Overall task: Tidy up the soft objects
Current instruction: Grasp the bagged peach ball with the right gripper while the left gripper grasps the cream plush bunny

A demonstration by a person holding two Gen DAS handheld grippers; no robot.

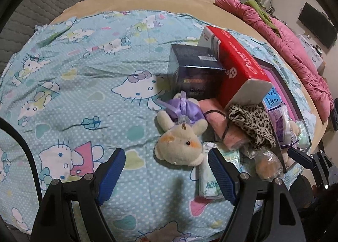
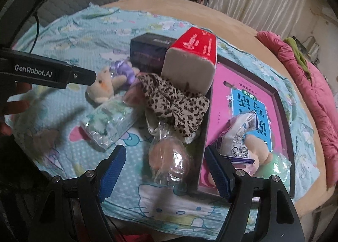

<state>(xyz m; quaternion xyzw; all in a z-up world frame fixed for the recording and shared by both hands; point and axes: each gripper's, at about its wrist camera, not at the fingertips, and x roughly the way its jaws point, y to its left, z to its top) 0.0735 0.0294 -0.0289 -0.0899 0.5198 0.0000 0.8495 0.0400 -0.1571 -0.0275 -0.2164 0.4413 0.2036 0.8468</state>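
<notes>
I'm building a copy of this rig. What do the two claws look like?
Both are matte black. The left claw and right claw each carry two blue, finely ribbed pads on angular arms with silver screws. The left claw's side reads "GenRobot.AI" in white, with a thin black cable behind it.

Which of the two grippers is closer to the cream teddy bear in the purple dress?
Left. The left gripper hangs open just before the cream teddy bear; the right gripper hovers over by the box.

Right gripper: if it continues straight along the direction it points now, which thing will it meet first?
Most likely the round brownish ball in clear plastic wrap, which lies between the open fingers of the right gripper, just left of the dark tray wall. Depth is uncertain.
</notes>
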